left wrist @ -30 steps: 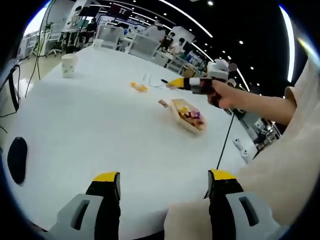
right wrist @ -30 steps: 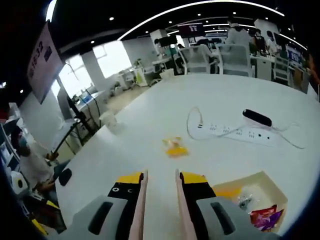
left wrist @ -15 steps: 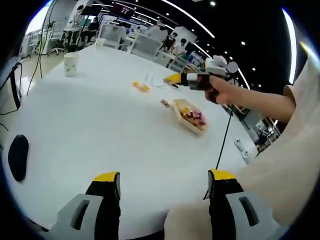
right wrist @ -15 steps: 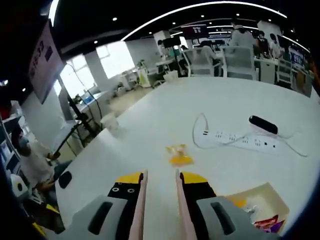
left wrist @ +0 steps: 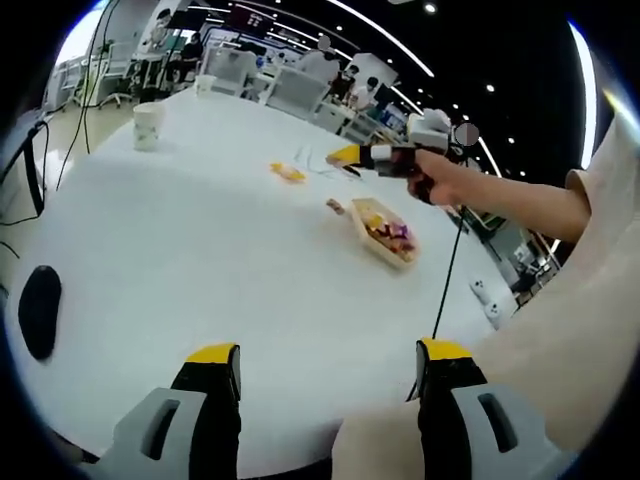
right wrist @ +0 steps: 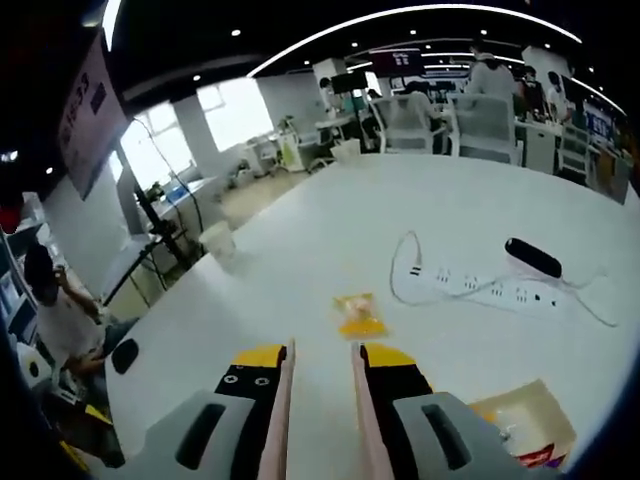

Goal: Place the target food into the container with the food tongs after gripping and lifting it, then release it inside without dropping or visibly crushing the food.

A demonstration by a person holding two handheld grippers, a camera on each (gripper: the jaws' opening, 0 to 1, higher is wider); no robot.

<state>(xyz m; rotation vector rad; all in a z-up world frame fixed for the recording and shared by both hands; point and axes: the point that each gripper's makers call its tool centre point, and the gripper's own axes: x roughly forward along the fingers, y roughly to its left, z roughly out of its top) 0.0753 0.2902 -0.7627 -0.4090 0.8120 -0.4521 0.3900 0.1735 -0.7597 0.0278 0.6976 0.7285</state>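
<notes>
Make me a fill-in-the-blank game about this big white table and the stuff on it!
1. The right gripper holds a pair of pale food ____ between its jaws.
2. The small yellow food piece lies on the white ____.
3. The white power strip lies beside a ____ oblong object.
4. The left gripper has its jaws ____.

Missing words: tongs; table; black; open

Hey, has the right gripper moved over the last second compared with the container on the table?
Yes. In the left gripper view, the right gripper has shifted away from the container, toward the yellow food piece.
</notes>
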